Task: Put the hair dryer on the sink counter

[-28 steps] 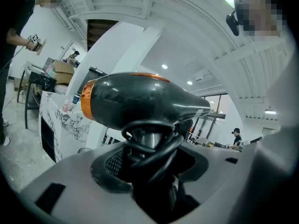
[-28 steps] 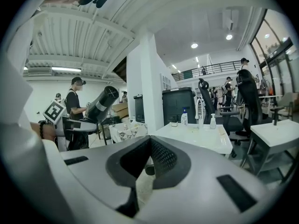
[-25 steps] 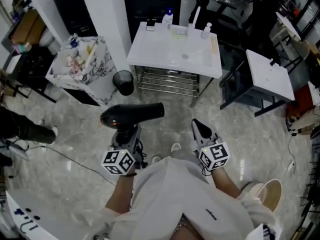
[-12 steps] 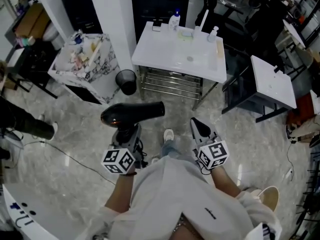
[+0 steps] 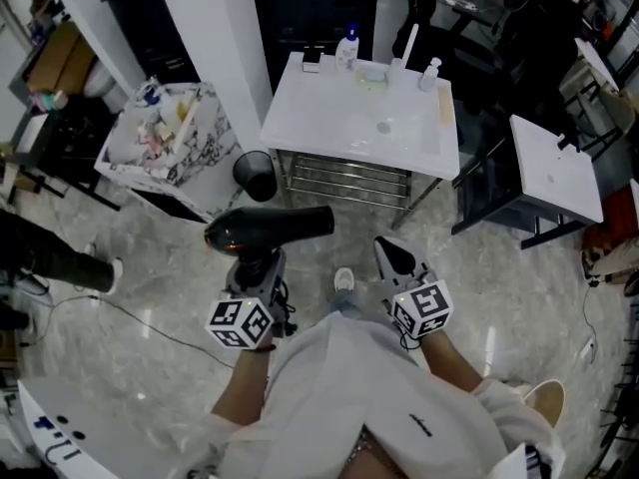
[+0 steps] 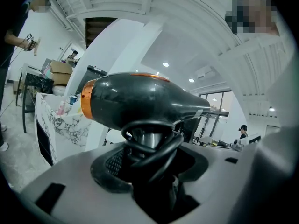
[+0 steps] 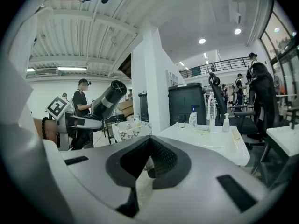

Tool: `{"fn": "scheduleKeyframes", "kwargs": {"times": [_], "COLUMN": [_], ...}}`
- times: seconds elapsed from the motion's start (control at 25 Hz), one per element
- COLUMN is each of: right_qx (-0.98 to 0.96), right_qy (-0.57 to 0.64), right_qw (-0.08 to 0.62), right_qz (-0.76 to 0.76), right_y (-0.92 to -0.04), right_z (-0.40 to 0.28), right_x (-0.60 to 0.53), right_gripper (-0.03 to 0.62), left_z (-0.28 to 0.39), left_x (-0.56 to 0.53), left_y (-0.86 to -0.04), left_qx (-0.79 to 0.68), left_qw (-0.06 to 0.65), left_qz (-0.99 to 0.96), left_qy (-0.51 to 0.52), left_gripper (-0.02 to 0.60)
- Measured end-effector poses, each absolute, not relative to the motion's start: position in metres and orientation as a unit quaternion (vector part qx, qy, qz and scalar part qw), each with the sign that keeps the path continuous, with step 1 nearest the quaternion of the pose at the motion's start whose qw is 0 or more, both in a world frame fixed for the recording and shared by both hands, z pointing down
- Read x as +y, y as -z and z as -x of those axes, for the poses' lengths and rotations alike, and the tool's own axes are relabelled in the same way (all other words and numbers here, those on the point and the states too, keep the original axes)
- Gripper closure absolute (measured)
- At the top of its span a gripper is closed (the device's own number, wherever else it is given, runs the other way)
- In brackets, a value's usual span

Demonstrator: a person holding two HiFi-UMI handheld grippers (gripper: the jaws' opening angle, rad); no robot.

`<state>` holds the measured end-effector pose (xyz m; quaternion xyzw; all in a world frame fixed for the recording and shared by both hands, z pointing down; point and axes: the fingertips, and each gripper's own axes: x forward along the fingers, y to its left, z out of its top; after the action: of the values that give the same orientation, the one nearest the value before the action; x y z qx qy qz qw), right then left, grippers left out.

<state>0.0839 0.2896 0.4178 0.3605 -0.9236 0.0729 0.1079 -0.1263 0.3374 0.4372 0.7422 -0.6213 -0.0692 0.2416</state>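
The hair dryer (image 5: 268, 230) is in the air above the floor in front of me, well apart from the sink counter (image 5: 319, 133). My left gripper (image 5: 257, 267) holds it by the handle. The jaws stand rather wide and press on the handle, where the black cord is wound around it in loops. The body lies across above the gripper, with the nozzle toward my right and the orange-ringed end toward my left. My right gripper (image 5: 390, 252) carries nothing, and its jaws are together, tip against tip.

I judge that the step in hand is the carry toward the counter, and the placing is not yet begun. The counter is ahead, a white top with a shallow basin. Along its far edge stand a bottle (image 5: 347, 46), a tap (image 5: 407, 40) and a small pump bottle (image 5: 429, 70).

For the next move I need to come closer, then lower the dryer onto a flat bare part of the top. I think the near left side is best, away from the drain and the bottles. The dryer should rest on its side before I open the jaws. Otherwise it may roll, or the cord may drag it over the edge.
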Motion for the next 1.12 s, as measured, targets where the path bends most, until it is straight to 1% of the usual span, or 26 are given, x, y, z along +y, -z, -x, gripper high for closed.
{"fn": "scheduleKeyframes", "kwargs": {"times": [0.64,1.12], "right_qx": [-0.936,-0.944], "right_qy": [-0.088,-0.092], "right_qw": [0.104,0.117], "right_qz": [-0.325,-0.295], "right_y": [-0.416,-0.429], "right_z": [-0.080,-0.087], "right_x": [0.141,0.074], "right_gripper": [0.577,0.577], "left_z": [0.101,0.088], "left_x": [0.182,0.105], "left_y": [-0.434,-0.437], "left_qx": [-0.620,-0.635], "left_qw": [0.244,0.245], "left_qz": [-0.745,-0.732], "left_qy": [0.043,0.043], "left_gripper": [0.328,0.328]}}
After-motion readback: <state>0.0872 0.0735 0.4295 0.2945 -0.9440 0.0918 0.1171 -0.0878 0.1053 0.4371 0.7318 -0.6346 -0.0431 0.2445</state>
